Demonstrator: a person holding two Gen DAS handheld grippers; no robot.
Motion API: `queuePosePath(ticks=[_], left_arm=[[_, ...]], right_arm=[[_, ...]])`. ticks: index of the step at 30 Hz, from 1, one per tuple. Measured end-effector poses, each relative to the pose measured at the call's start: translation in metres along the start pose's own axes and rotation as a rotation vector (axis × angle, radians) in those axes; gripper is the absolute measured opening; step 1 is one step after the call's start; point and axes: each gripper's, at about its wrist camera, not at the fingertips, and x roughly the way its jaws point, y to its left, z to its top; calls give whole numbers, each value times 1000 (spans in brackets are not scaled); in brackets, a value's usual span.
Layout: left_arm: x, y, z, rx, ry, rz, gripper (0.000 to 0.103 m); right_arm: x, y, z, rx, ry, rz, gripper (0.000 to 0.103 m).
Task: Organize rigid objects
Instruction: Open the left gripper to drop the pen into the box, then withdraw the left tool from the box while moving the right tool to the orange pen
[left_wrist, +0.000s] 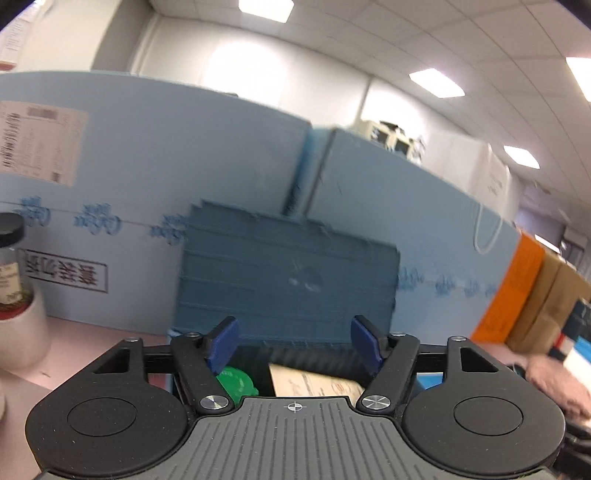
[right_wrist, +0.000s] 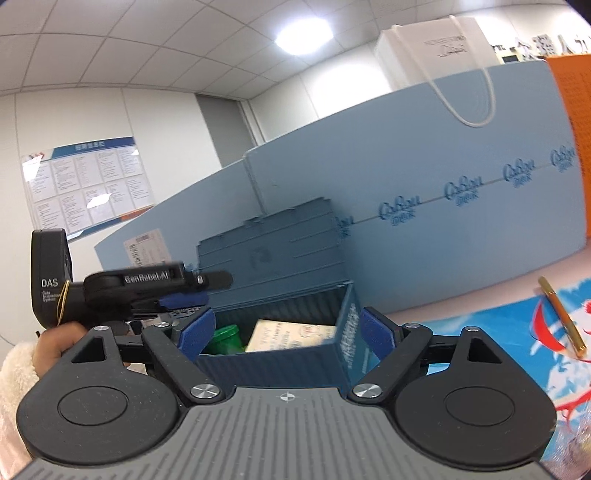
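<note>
The left hand-held gripper (left_wrist: 293, 345) has its blue pads (left_wrist: 223, 341) spread apart with nothing between them. Just ahead of and below it stands the open blue box (left_wrist: 284, 280), its lid raised upright behind. Inside the box, under the left pad, lies a green-capped container (left_wrist: 236, 382), and beside that, toward the right pad, a beige carton (left_wrist: 314, 384). The right hand-held gripper (right_wrist: 286, 332) is also spread wide and grips nothing; the near wall of the box sits between its pads without touching them. To the right of this gripper a gold pen (right_wrist: 561, 317) lies on the desk (right_wrist: 480, 291). To its left, a hand (right_wrist: 48, 343) holds the other gripper.
</note>
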Motion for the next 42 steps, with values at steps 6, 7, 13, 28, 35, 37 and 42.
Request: queuePosePath(ticks=[6,7,13,28,35,37,42], left_arm=[[-6,3,8,-46,-17,-40,76],[-7,1,8,-47,-21,-57,77],[-18,-21,11,-17,-36,-122,87],[-1,-66,10,-46,17,-307,97],[26,-83,-1,-78,59,-330,98],[35,-90,-6,-67,81,-317,98],[49,-99,-18,-24,121,-337,98]], right_arm=[[1,6,4,-10,-10,2,87],[0,6,5,-8,-13,2,88],[-6,5,11,3,-41,-19,92],[-33,-9,33,-13,-167,-246,103],[-31,-32,33,-114,-157,-487,103],[-28,-44,31,-106,-139,-561,103],[-14,-79,23,-88,-57,-696,103]])
